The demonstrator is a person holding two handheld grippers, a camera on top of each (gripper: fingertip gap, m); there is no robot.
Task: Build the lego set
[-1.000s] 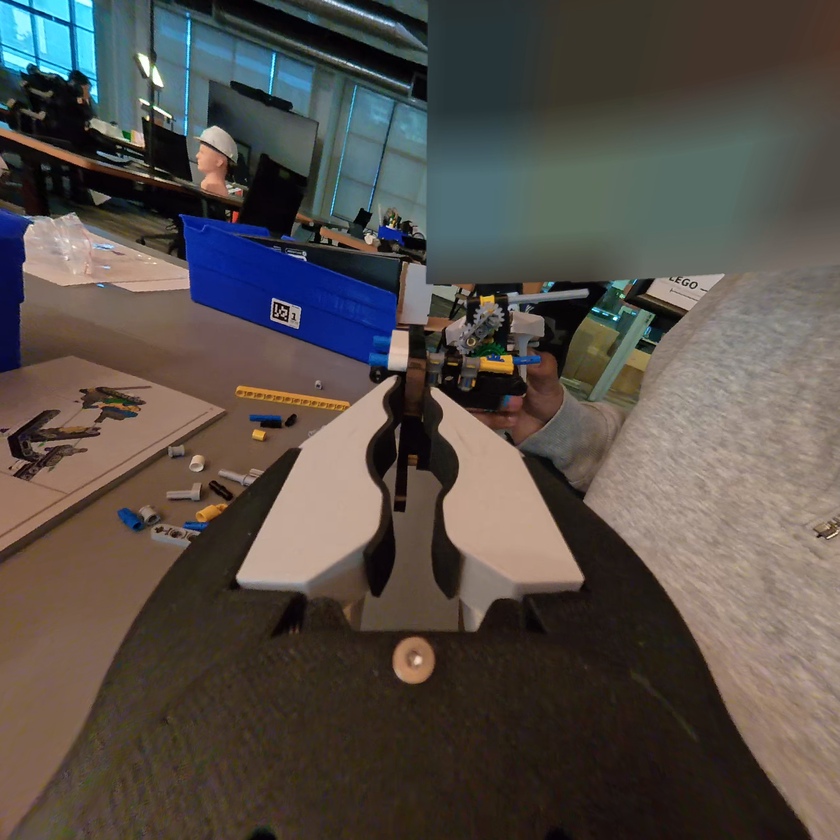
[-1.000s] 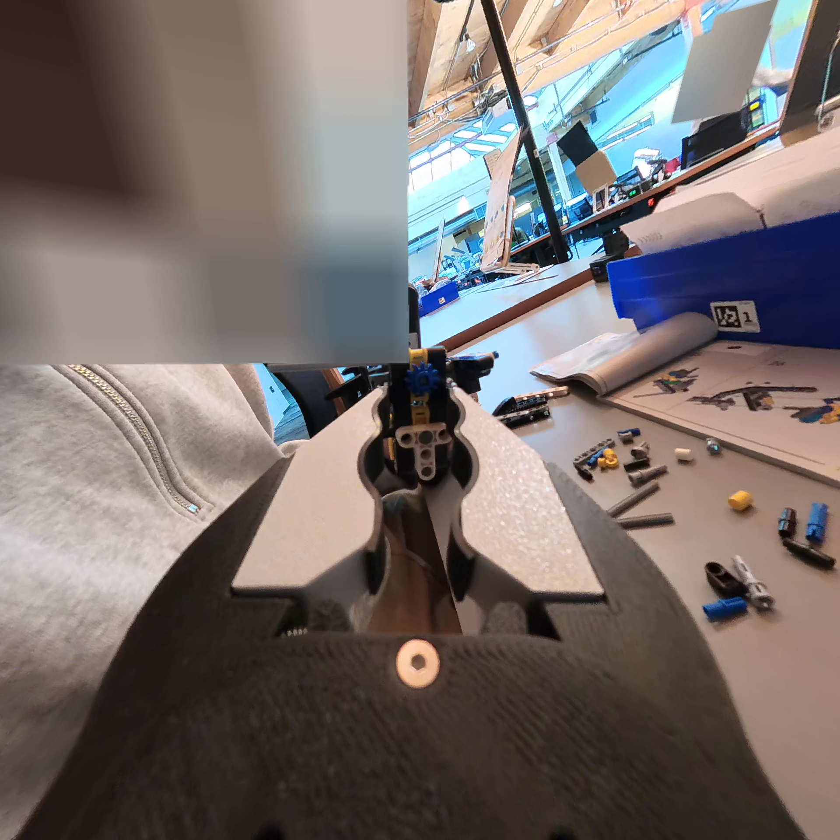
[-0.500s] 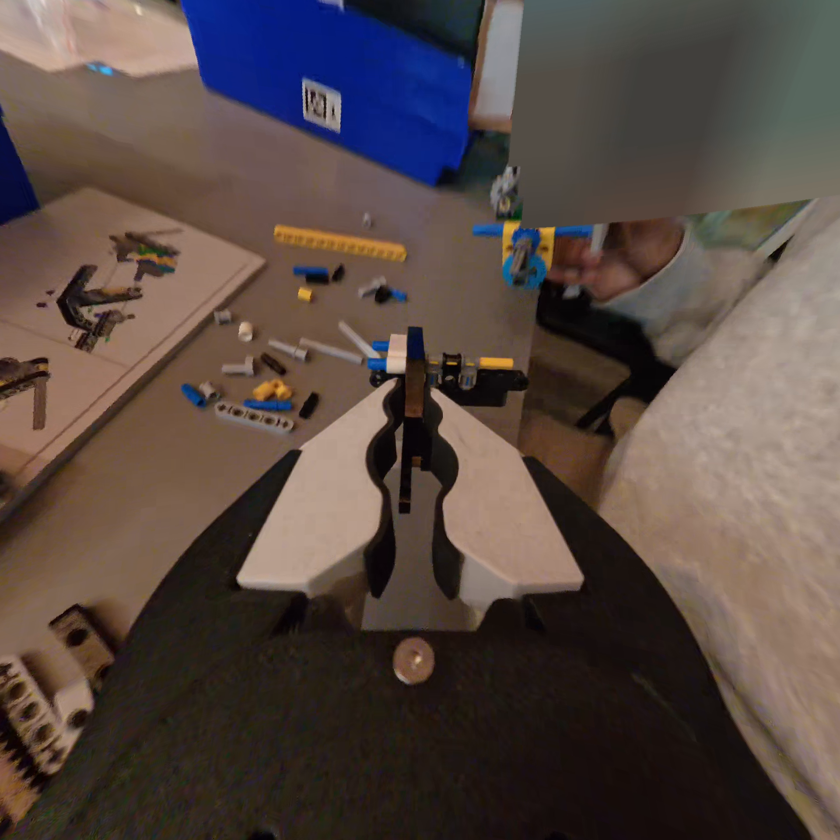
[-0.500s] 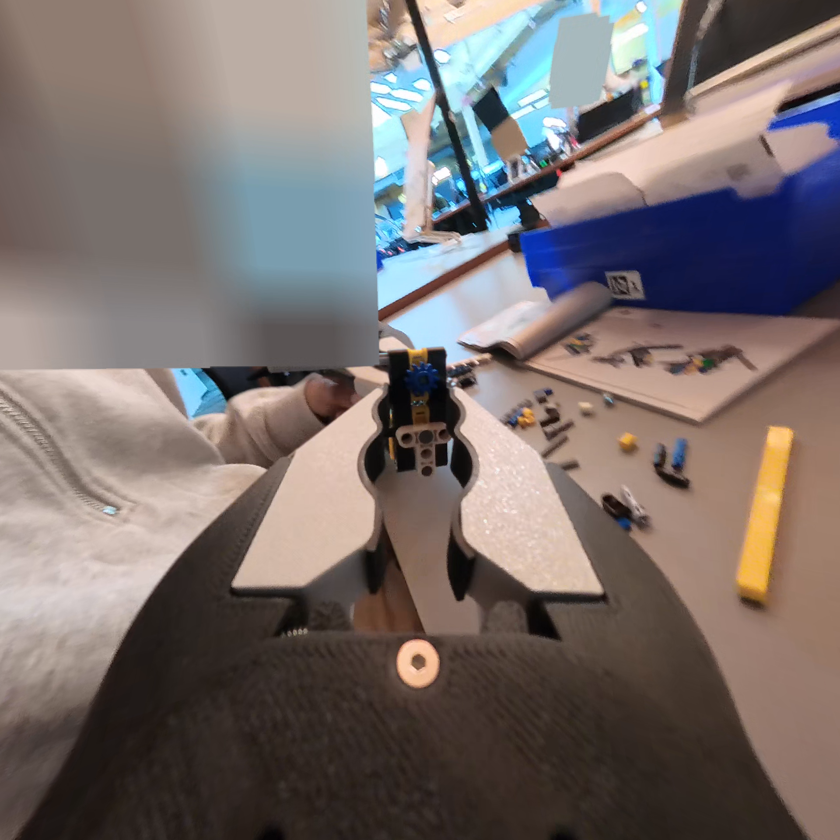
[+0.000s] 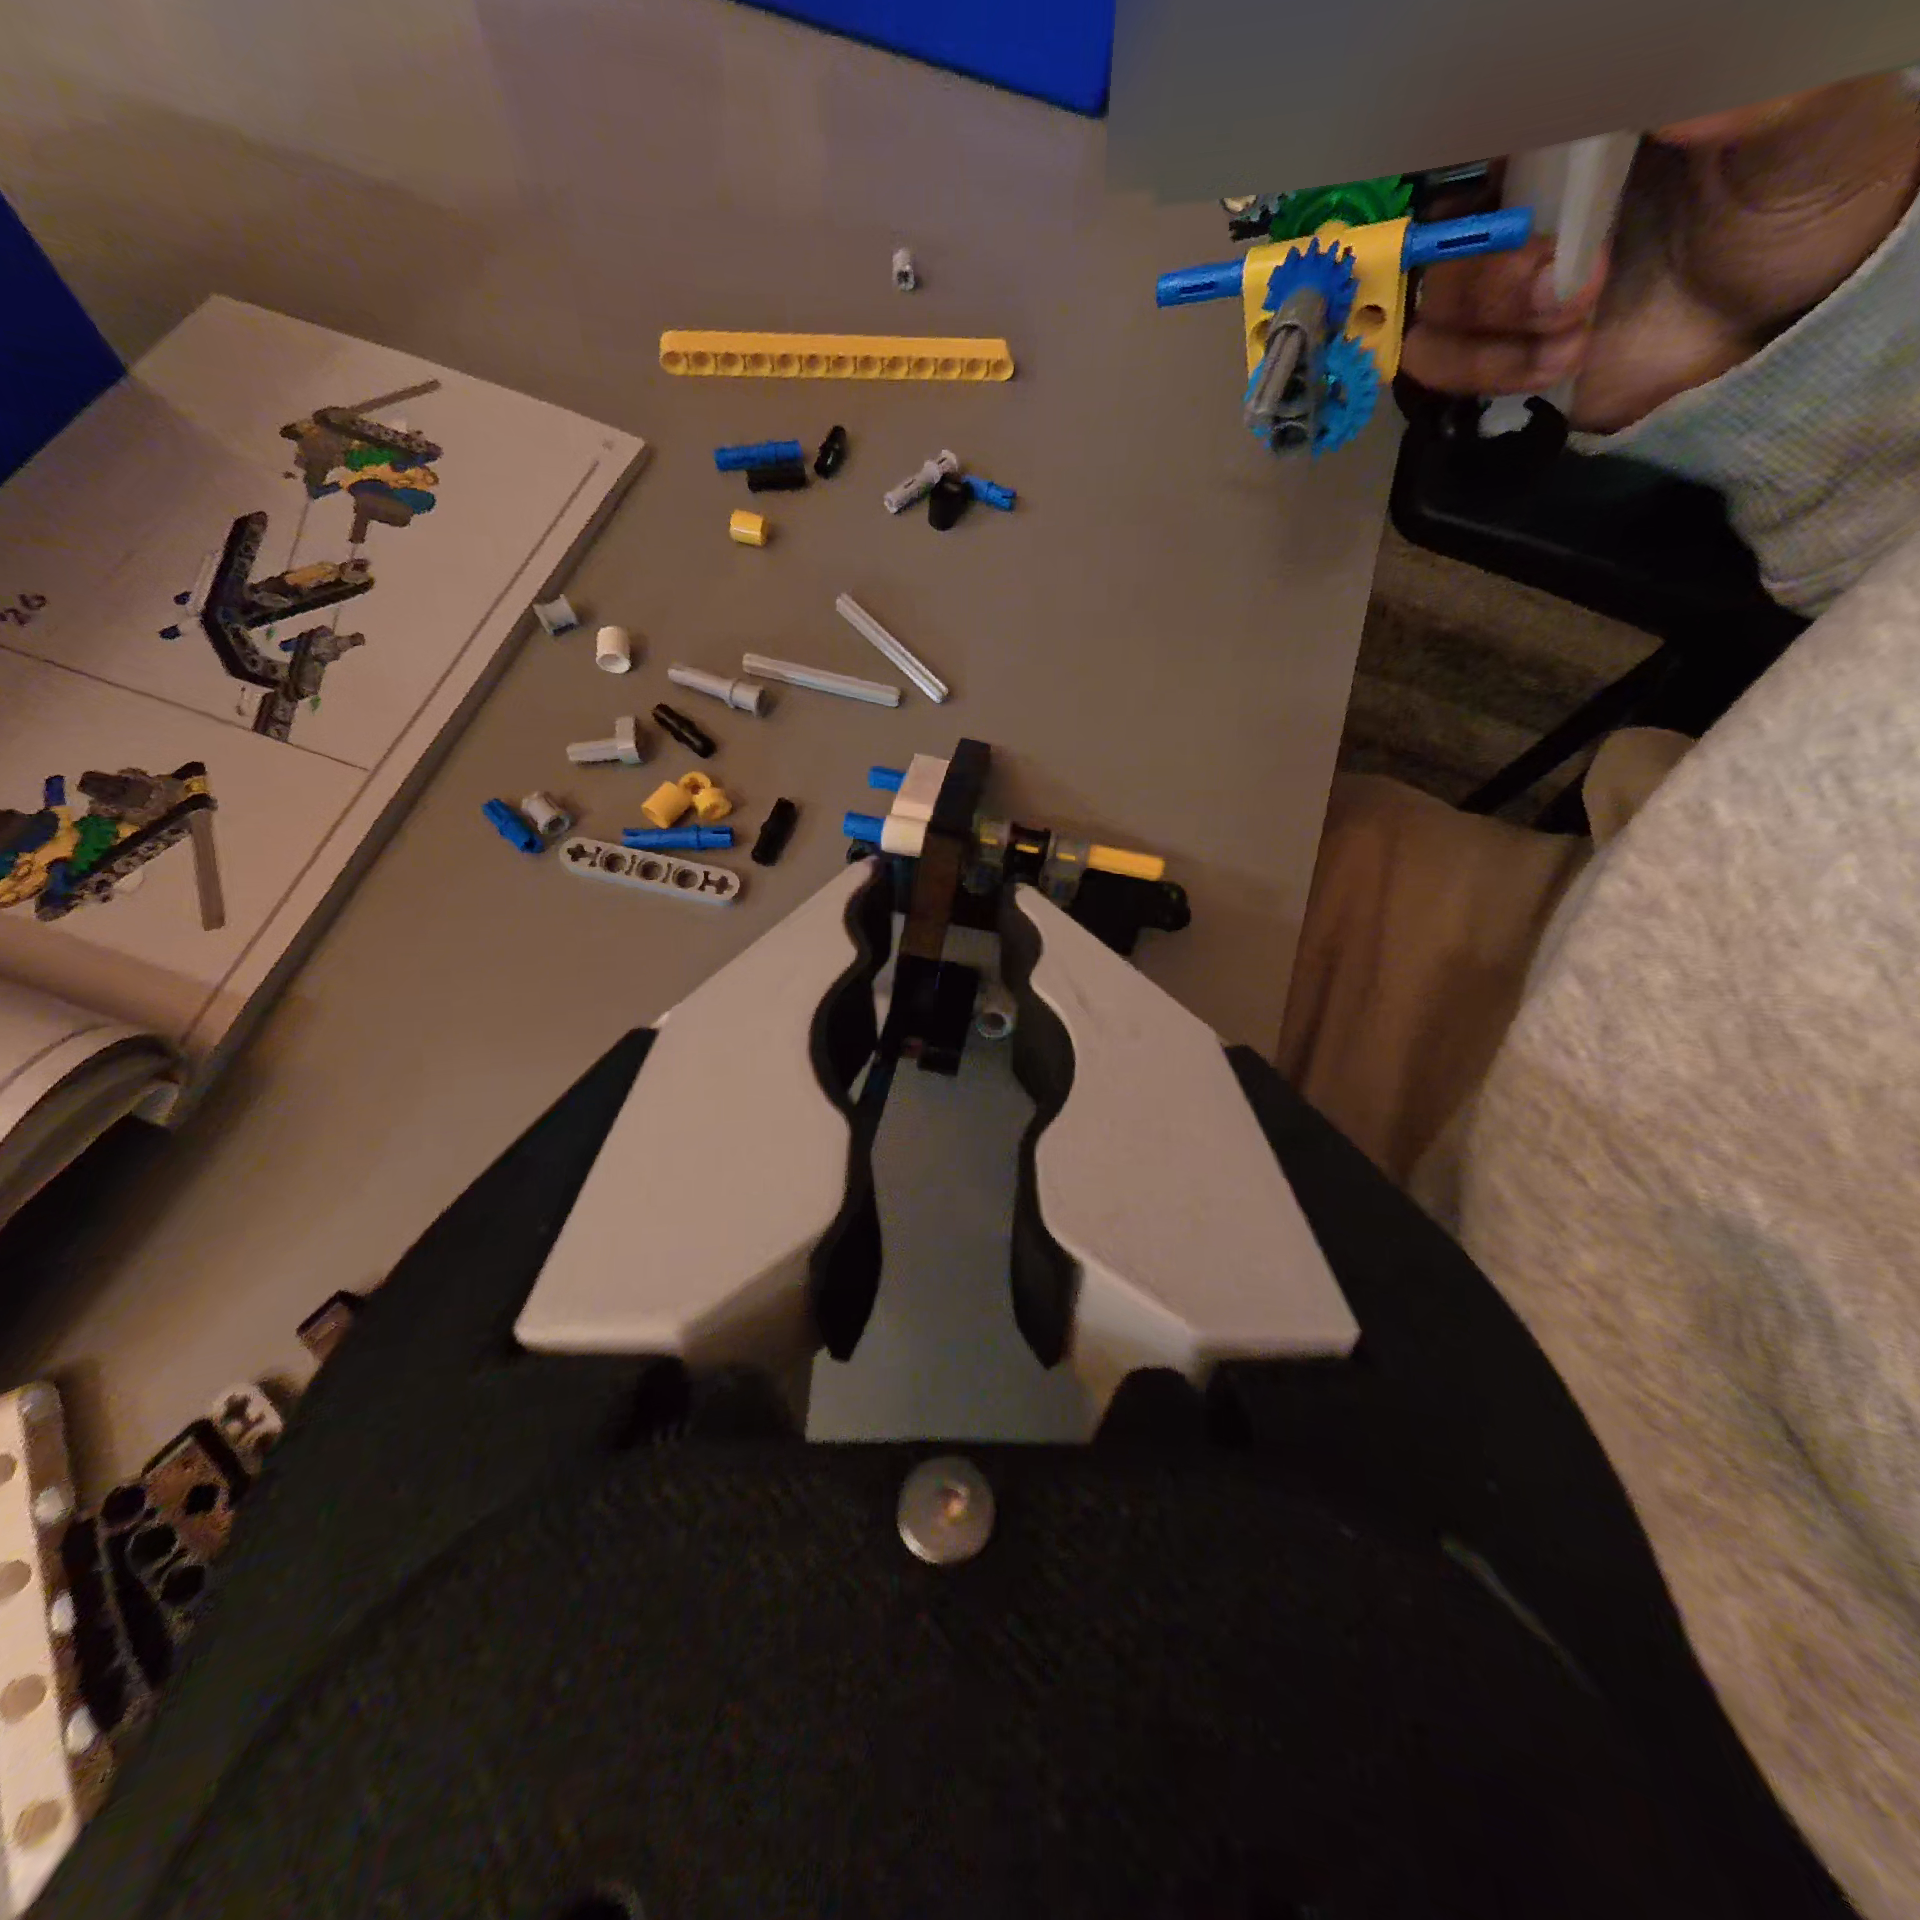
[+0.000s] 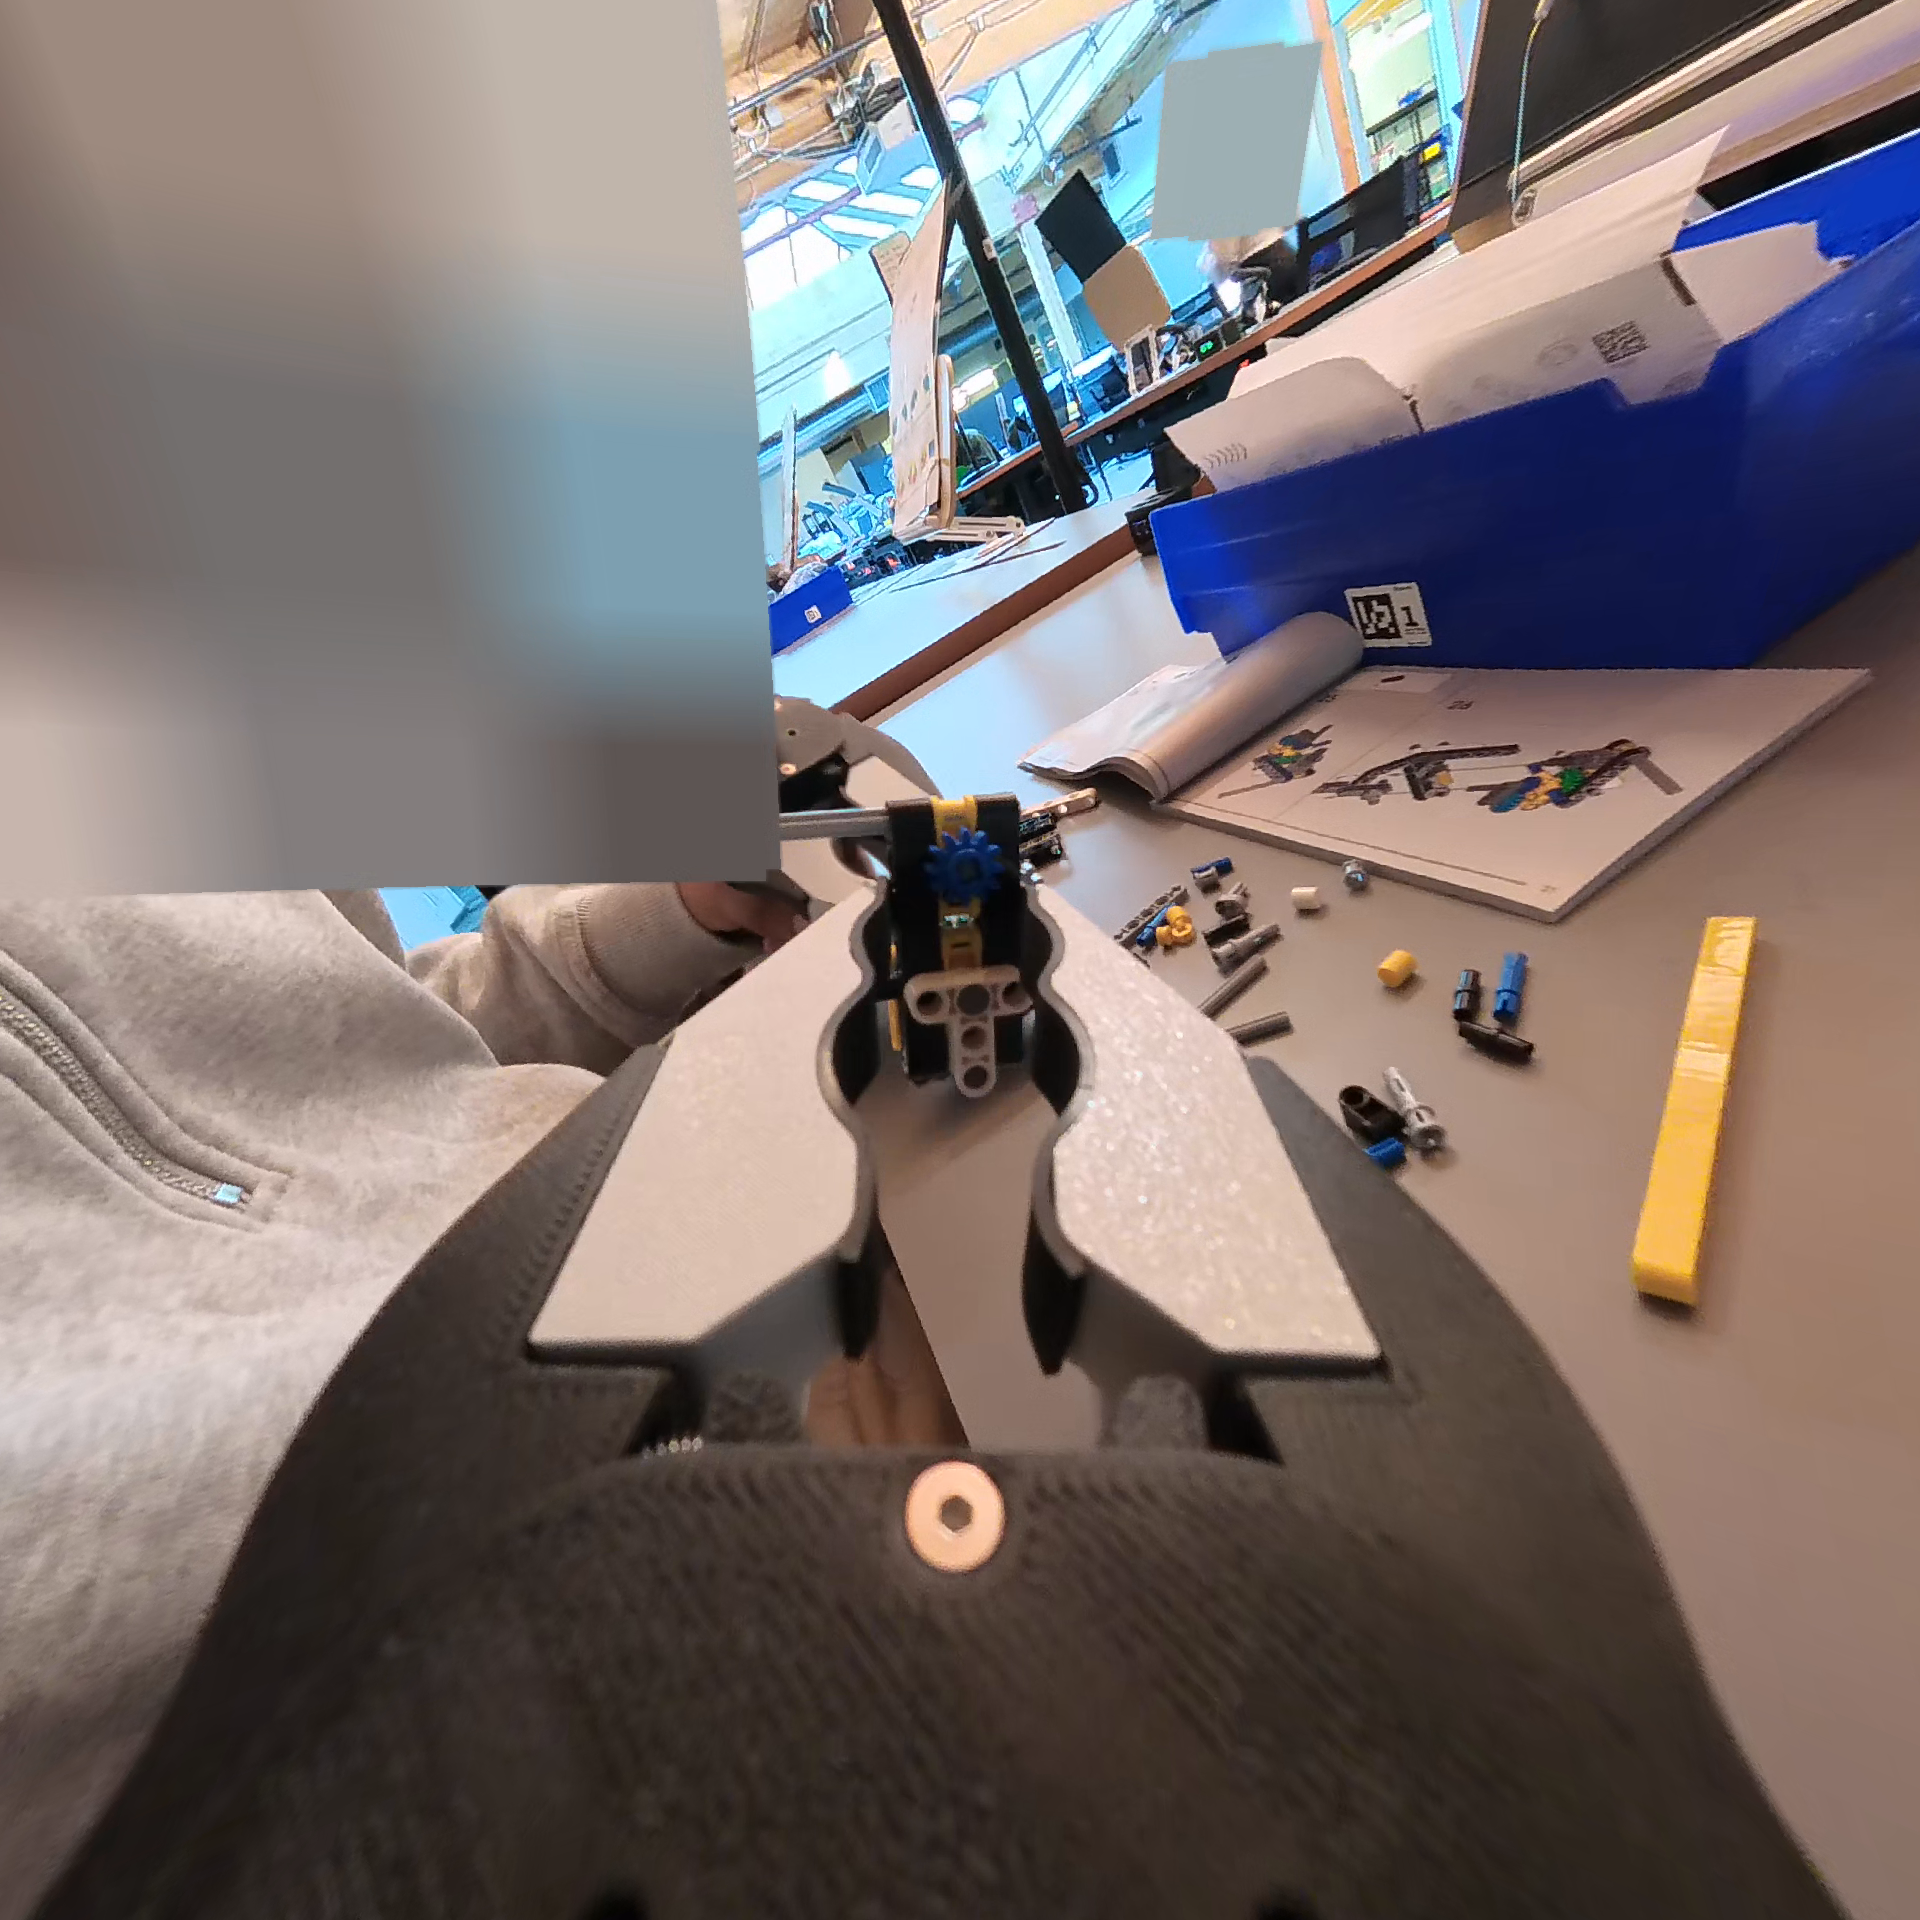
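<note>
My left gripper (image 5: 940, 894) is shut on a black, white and blue lego sub-assembly (image 5: 951, 831) with a yellow axle, held over the grey table (image 5: 1091, 644) near its right edge. My right gripper (image 6: 956, 914) is shut on a black and yellow gear assembly (image 6: 956, 935) with a blue gear and a grey T-piece. That gear assembly also shows in the left wrist view (image 5: 1314, 312) at the upper right, held beyond the table edge beside a hand (image 5: 1662, 291). Loose lego pieces (image 5: 707, 727) lie scattered on the table. A long yellow beam (image 5: 836, 355) lies farther off.
An open instruction booklet (image 5: 260, 623) lies left of the pieces and also shows in the right wrist view (image 6: 1507, 779). A blue bin (image 6: 1558, 540) stands behind it. A person's grey sleeve (image 5: 1714, 1039) fills the right side. Another lego part (image 5: 62, 1610) sits at the lower left.
My left gripper has tilted down and moved away from the right one, which now shows farther off with the gear assembly. The two assemblies, together a second ago, are apart.
</note>
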